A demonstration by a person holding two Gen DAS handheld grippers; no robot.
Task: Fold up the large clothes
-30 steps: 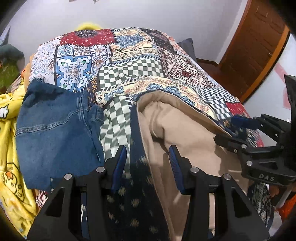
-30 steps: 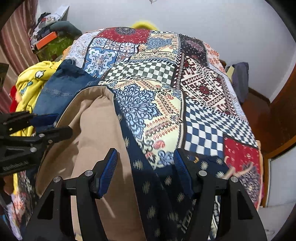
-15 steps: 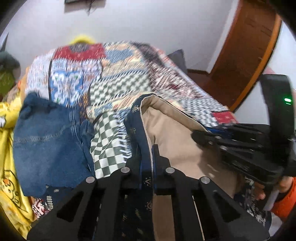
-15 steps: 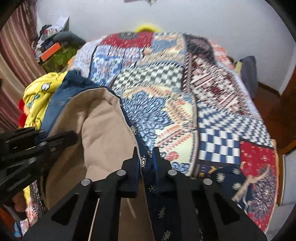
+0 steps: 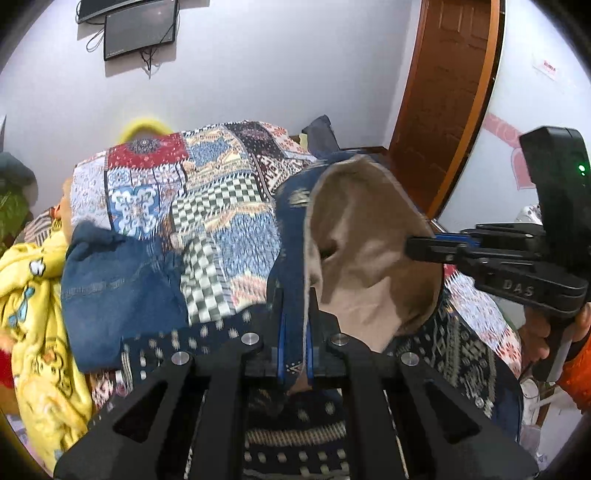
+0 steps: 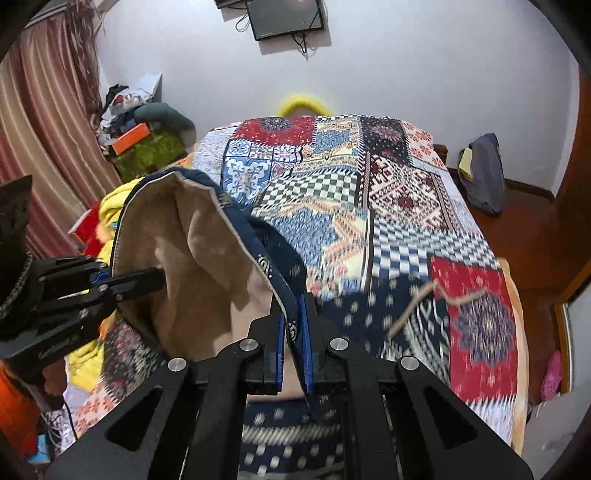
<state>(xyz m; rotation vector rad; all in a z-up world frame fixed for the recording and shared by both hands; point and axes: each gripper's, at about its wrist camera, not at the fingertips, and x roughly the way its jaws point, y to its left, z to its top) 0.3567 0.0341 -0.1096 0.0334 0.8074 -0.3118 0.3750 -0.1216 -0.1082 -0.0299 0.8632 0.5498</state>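
A large navy patterned garment with a tan fleece lining is lifted off the bed by its opening. My left gripper is shut on the navy hem on the left side of that opening. My right gripper is shut on the hem on the opposite side; it also shows at the right in the left wrist view. The left gripper shows at the left edge of the right wrist view. The tan lining sags between the two grippers. A tan drawstring trails over the garment's lower part.
A patchwork bedspread covers the bed. Folded blue jeans and a yellow printed cloth lie at its left side. A wooden door, a wall screen, a curtain and clutter surround the bed.
Both grippers went from open around the hem to shut on it. Both then rose with the garment, so its lined opening now hangs above the bedspread.
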